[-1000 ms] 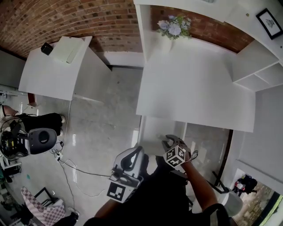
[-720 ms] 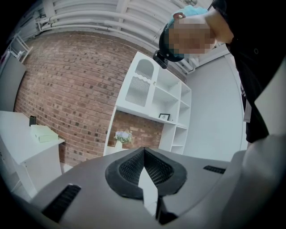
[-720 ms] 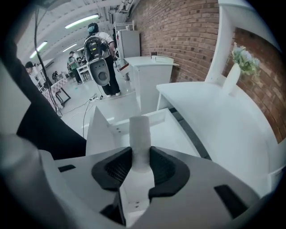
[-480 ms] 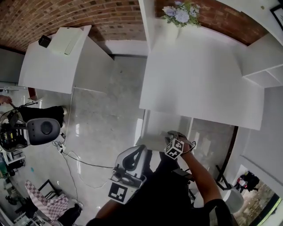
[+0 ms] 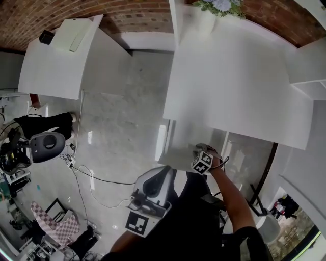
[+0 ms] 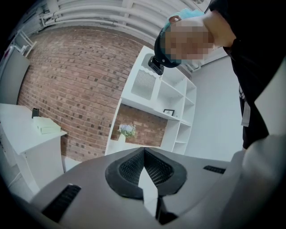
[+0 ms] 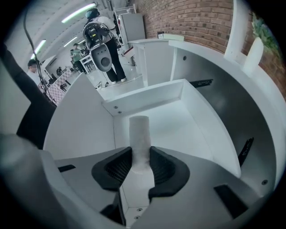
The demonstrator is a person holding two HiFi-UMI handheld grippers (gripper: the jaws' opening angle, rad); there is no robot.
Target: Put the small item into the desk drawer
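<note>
A small white cylinder [image 7: 140,136] stands out between the pads of my right gripper [image 7: 140,166], which is shut on it. The gripper points steeply down into the open white drawer [image 7: 147,96], with the cylinder's end above the drawer's floor. In the head view the right gripper [image 5: 199,152] hangs over the drawer [image 5: 175,153], which is pulled out under the front edge of the white desk [image 5: 234,81]. My left gripper [image 5: 164,174] stays close to the body, left of the drawer, pointing roughly level. In the left gripper view its pads [image 6: 134,167] meet at the tips with nothing between them.
A vase of flowers [image 5: 219,6] stands at the desk's back edge, with white shelves [image 5: 310,76] to the right. A second white desk [image 5: 56,56] carries a book at far left. A grey device [image 5: 46,145] and cables [image 5: 91,178] lie on the floor. People stand beyond [image 7: 100,40].
My right gripper has sunk with the cylinder and tipped downward into the drawer's opening. The left gripper has dropped a little.
</note>
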